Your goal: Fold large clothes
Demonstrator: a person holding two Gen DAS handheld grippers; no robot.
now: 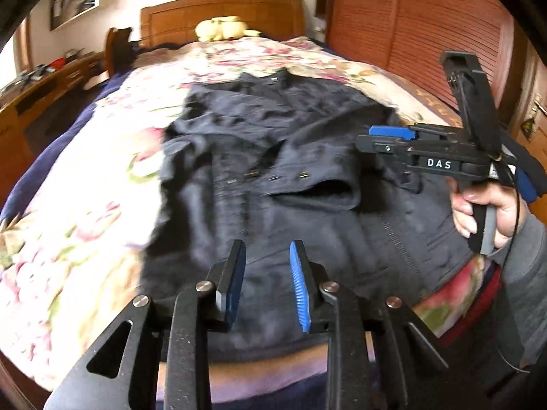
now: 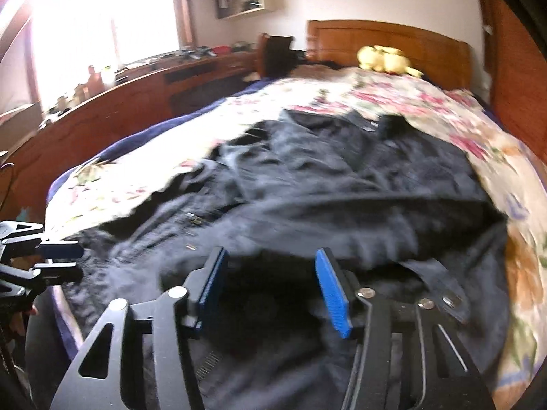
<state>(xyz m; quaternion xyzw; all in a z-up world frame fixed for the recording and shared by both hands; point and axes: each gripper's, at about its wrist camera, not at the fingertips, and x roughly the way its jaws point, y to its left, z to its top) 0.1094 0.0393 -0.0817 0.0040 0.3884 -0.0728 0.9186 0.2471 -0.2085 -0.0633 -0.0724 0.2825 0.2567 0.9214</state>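
Note:
A large dark navy jacket [image 1: 273,157] lies spread on the floral bedspread [image 1: 85,205], collar toward the headboard, a sleeve folded across its front. My left gripper [image 1: 268,283] is open and empty, just above the jacket's hem. My right gripper [image 2: 271,287] is open and empty over the jacket's [image 2: 342,177] near right part. In the left wrist view the right gripper [image 1: 386,138] hangs over the jacket's right side, held by a hand. The left gripper [image 2: 61,261] shows at the left edge of the right wrist view.
A wooden headboard [image 1: 222,17] and a yellow plush toy [image 1: 222,29] are at the far end. A wooden louvred wardrobe [image 1: 427,27] stands right of the bed. A long wooden desk [image 2: 136,95] with clutter runs under the bright window on the left.

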